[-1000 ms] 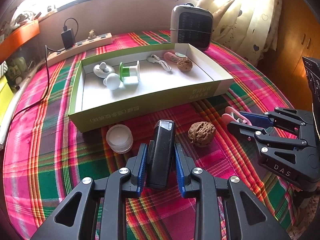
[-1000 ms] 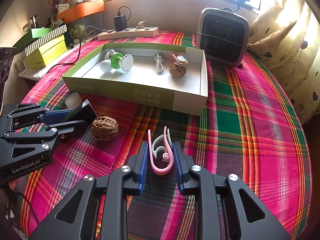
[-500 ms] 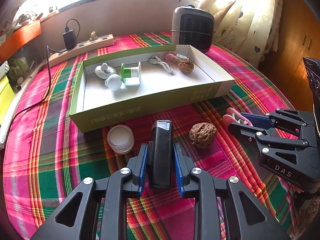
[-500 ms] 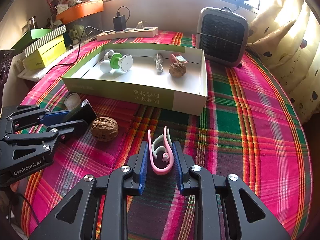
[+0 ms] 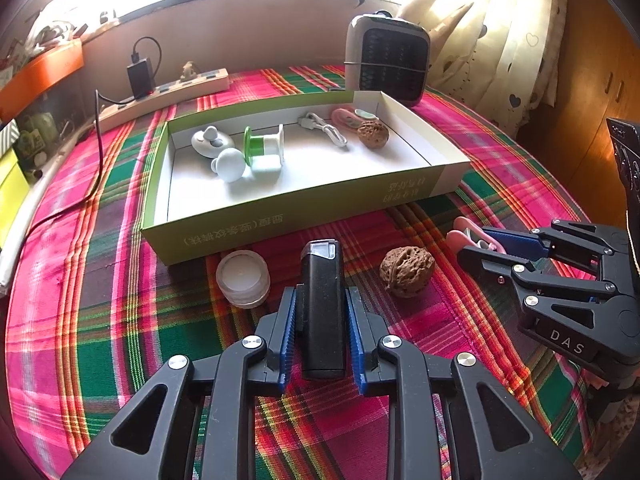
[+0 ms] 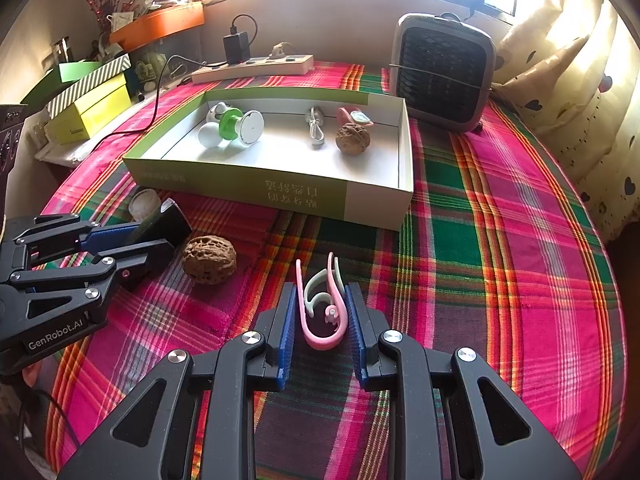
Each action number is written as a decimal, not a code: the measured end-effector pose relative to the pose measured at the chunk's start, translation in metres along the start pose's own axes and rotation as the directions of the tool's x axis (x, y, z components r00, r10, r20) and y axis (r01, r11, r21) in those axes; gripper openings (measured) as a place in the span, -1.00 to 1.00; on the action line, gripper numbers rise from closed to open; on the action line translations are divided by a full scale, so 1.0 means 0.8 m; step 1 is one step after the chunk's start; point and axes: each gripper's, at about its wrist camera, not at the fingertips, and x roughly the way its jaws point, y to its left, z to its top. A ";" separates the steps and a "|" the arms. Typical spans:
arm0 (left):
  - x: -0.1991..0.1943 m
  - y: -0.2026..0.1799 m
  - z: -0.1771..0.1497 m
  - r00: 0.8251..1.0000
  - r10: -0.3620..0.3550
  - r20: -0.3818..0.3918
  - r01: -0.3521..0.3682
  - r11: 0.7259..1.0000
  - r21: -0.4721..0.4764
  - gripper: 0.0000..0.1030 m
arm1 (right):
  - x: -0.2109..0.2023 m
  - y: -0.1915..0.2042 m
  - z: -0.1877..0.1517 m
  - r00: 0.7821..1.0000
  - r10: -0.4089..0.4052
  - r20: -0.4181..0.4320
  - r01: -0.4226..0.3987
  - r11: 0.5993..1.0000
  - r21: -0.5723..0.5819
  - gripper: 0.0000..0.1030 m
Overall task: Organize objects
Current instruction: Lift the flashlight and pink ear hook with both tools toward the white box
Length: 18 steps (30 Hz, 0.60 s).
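The left gripper (image 5: 321,322) has just clamped onto the black lighter (image 5: 322,304) while the right gripper (image 6: 322,322) still pinches the pink clip (image 6: 322,312), so both look ready for the green box (image 5: 280,220).

Black angular left claw (image 5: 321,316) and right claw (image 6: 321,312), ribbed blue pads, silver screws, white "DAS" and "GenRobot.AI" lettering

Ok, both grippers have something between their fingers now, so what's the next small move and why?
Probably lift the left gripper straight up. It is shut on the black lighter, which still lies on the tablecloth, and the open box stands just beyond with bare floor inside. The right gripper, shut on the pink clip, can follow.
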 end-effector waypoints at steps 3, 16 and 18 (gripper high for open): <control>-0.001 0.001 0.000 1.000 0.001 -0.002 -0.001 1.000 -0.008 -0.59 | -0.001 -0.001 0.000 1.000 0.007 0.002 -0.007 1.000 0.006 -0.51; -0.010 0.000 -0.001 1.000 0.002 0.007 -0.002 1.000 -0.019 -0.59 | -0.006 0.005 0.000 0.999 0.034 0.020 -0.034 0.999 0.017 -0.52; -0.013 0.000 -0.001 1.000 0.006 0.012 -0.006 1.000 -0.020 -0.59 | -0.008 0.008 0.000 0.999 0.038 0.027 -0.039 0.999 0.013 -0.52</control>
